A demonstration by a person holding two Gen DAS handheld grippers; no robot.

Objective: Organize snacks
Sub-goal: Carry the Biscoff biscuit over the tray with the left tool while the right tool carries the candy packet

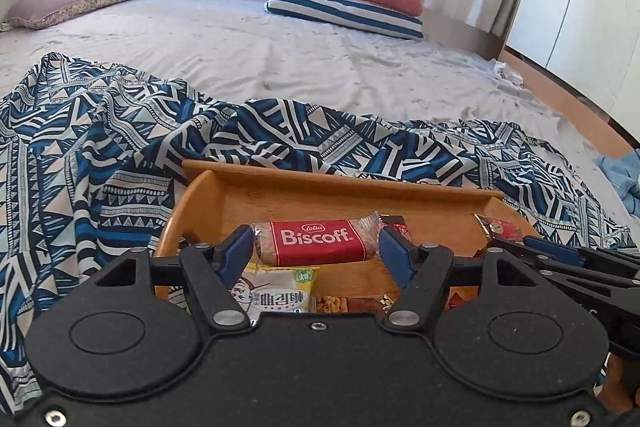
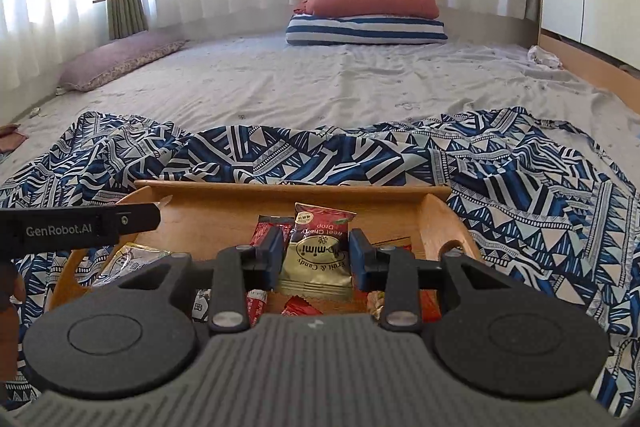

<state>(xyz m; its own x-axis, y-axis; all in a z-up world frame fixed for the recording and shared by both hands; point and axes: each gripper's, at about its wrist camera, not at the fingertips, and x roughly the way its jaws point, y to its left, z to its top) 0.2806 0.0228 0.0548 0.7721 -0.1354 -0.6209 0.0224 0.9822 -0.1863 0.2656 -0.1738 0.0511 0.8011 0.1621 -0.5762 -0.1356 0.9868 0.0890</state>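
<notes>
While a red-and-white Biscoff biscuit packet [image 1: 316,242] is clamped lengthwise between the blue pads of the left gripper [image 1: 316,247], it is held above the open wooden tray with curved end handles [image 1: 320,195]. Beneath it, inside the tray, a white-and-yellow snack sachet printed with a cartoon face [image 1: 276,291] and other small wrappers are seen lying.

A red-and-gold fruit candy pouch [image 2: 318,251] is gripped by its sides in the right gripper [image 2: 316,257], whose jaws are closed narrowly on it; the pouch is held upright over the same wooden tray [image 2: 224,203], with red wrappers [image 2: 272,231] lying in the tray behind and below it. The two grippers are held side by side above the tray.

The tray is set on a blue-and-white geometric patterned cloth [image 2: 520,187], which is spread over a pale grey bedsheet [image 2: 320,83].
</notes>
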